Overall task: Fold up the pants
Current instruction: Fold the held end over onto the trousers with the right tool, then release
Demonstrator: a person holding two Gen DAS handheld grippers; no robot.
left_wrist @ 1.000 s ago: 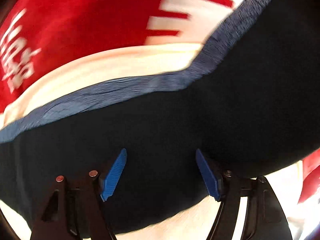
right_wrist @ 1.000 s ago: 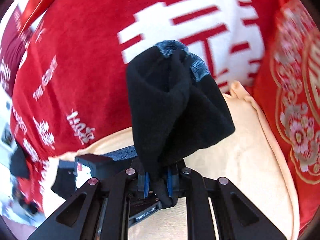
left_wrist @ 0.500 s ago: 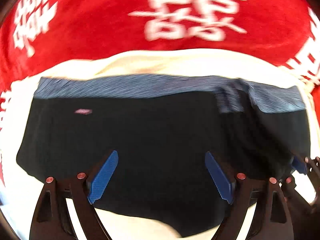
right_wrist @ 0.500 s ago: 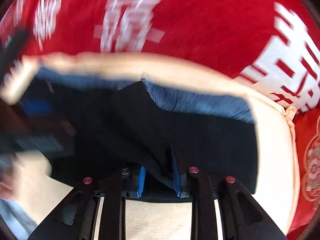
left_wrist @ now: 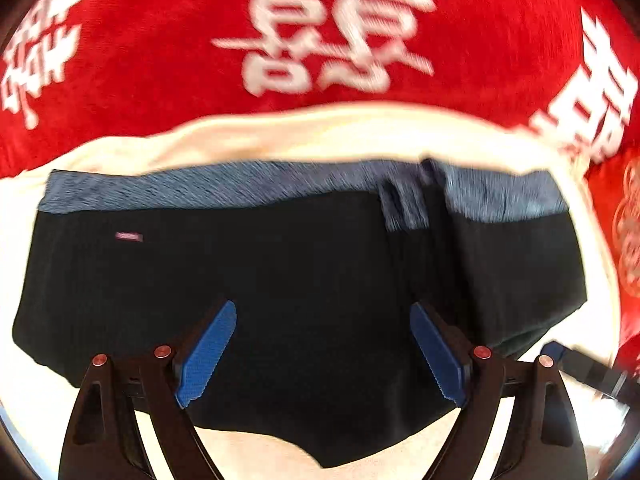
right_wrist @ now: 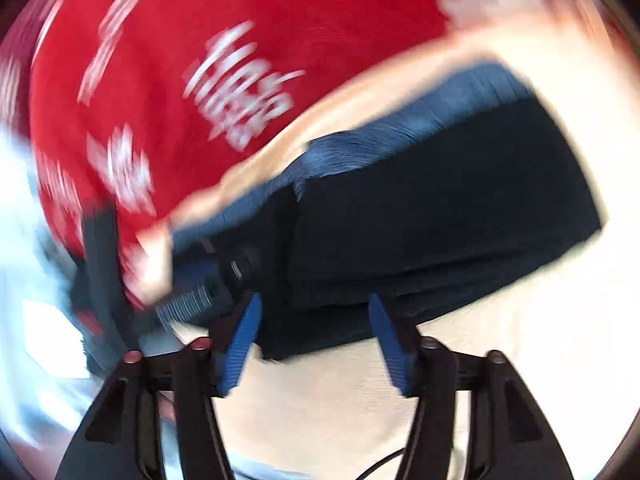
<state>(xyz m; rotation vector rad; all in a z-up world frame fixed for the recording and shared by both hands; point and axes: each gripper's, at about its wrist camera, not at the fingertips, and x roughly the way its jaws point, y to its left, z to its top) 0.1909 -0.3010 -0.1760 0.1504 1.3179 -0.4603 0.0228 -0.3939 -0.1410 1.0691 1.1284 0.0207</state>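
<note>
- pants (left_wrist: 304,280): black, blue-grey waistband (left_wrist: 208,190) on the far edge; lying spread on a cream cushion (left_wrist: 320,136); a fold ridge runs down right of centre
- left tool (left_wrist: 320,354): jaws wide apart over the near part of the cloth, gripping nothing
- right tool (right_wrist: 316,340): jaws apart at the pants' near edge, nothing held; view blurred
- red cloth (left_wrist: 160,40) with white characters beyond the cushion
</note>
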